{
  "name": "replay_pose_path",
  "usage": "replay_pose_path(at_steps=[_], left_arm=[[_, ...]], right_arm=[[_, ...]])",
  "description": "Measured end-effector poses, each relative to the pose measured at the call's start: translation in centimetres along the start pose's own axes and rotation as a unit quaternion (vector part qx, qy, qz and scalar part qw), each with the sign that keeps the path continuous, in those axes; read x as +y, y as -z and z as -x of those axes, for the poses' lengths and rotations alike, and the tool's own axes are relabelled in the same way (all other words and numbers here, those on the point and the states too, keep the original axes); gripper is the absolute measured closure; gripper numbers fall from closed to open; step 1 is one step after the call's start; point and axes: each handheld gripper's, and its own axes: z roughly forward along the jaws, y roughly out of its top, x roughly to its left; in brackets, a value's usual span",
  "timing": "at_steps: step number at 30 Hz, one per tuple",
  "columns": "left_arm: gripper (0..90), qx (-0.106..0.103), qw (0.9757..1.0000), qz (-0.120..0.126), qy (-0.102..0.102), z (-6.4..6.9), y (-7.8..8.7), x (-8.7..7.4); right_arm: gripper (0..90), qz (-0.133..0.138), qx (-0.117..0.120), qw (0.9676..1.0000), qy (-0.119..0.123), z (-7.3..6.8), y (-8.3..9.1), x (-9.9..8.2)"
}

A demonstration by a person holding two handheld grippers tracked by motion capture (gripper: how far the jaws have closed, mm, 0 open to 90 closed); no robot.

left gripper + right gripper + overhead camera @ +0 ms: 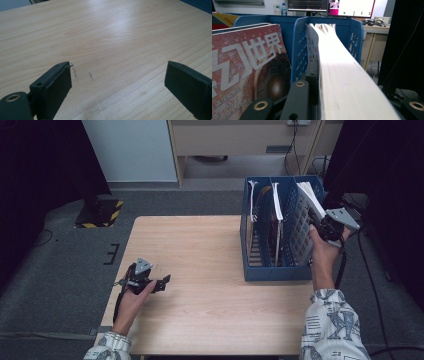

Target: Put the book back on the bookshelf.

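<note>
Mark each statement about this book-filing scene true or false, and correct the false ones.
1. The right tongs grip a thick book at the blue file rack. True.
2. The left tongs hold a pen. False: their jaws stand open with nothing between them, over the wooden table.
3. The gripped book is at the rack's rightmost compartment. True.
4. The rack lies tipped on its side. False: it stands upright.
5. A red-covered magazine stands in the next compartment. True.
</note>
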Motion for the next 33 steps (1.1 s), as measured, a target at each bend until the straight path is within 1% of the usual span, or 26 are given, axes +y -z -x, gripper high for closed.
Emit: replay_pose_path(at_steps=[4, 8, 12, 14, 16, 18, 22, 25, 28, 29, 33], left_arm=[[6.9, 0.0, 1.0, -0.001, -0.002, 0.1, 0.0, 0.0], [6.9, -0.001, 1.0, 0.0, -0.003, 0.1, 0.0, 0.1], [6.9, -0.001, 1.0, 0.002, -0.002, 0.1, 0.1, 0.1], [6.9, 0.0, 1.0, 0.003, -0.001, 0.0, 0.2, 0.1], [6.9, -0.001, 1.0, 0.005, 0.001, 0.0, 0.2, 0.1], [6.9, -0.002, 1.0, 0.006, 0.002, -0.1, 0.2, 0.1], [6.9, 0.0, 1.0, 0.005, 0.001, -0.1, 0.2, 0.1], [6.9, -0.001, 1.0, 0.006, 0.001, 0.0, 0.2, 0.1], [6.9, 0.0, 1.0, 0.006, 0.0, 0.0, 0.3, 0.2], [6.9, -0.001, 1.0, 0.007, 0.001, 0.0, 0.3, 0.2], [6.9, 0.0, 1.0, 0.006, 0.002, -0.1, 0.3, 0.2]], right_arm=[[73.3, 0.002, 0.001, 1.0, 0.001, -0.1, 0.0, 0.0], [73.2, 0.002, 0.001, 0.9999, 0.014, -0.6, 0.1, -0.1], [73.2, -0.001, -0.001, 0.9992, 0.039, -1.3, 0.1, 0.0], [73.2, -0.005, -0.007, 0.9982, 0.059, -1.6, 0.1, 0.2], [73.3, -0.006, -0.004, 0.9976, 0.069, -1.6, 0.0, 0.3], [73.2, -0.009, -0.009, 0.9961, 0.088, -1.7, -0.1, 0.4], [73.0, -0.01, -0.013, 0.9948, 0.101, -1.9, -0.1, 0.4], [72.8, -0.012, -0.012, 0.9932, 0.115, -2.5, -0.2, 0.3], [72.8, -0.012, -0.015, 0.9936, 0.111, -2.9, -0.3, 0.1], [72.8, -0.012, -0.013, 0.9941, 0.107, -2.9, -0.3, 0.1], [72.1, -0.015, -0.012, 0.9945, 0.103, -3.1, -0.2, 0.1]])
